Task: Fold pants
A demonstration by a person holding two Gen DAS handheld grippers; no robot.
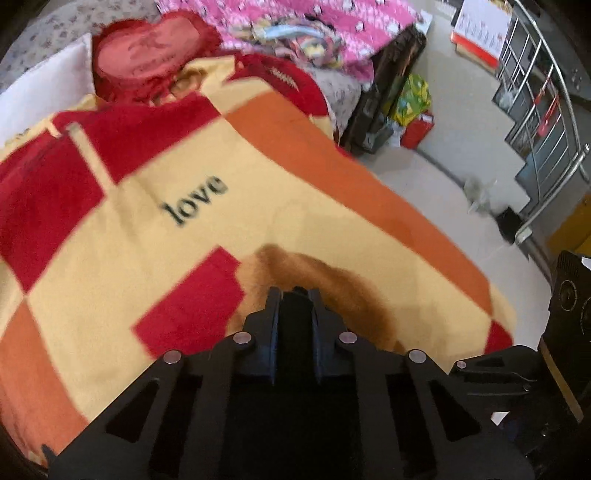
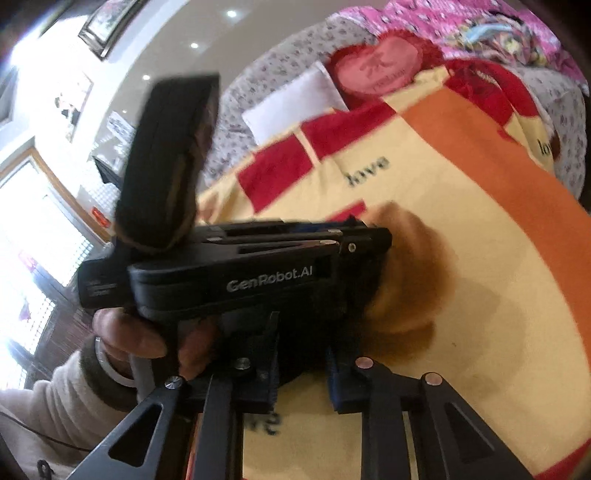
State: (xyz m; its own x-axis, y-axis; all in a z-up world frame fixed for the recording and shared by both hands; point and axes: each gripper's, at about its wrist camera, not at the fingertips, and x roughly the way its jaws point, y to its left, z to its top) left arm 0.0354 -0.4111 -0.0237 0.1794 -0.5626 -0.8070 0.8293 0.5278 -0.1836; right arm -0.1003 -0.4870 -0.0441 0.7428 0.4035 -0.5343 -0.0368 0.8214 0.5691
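The pants are a brown, blurred bundle on the yellow, red and orange "love" blanket. In the left wrist view my left gripper has its jaws close together on dark fabric at the near edge of the pants. In the right wrist view the pants lie just beyond the left gripper's body, held in a hand. My right gripper sits behind that body with its jaws apart; whether they hold cloth is hidden.
A red heart cushion, a white pillow and pink bedding lie at the bed's far end. To the right are the floor, bags and a metal stair rail.
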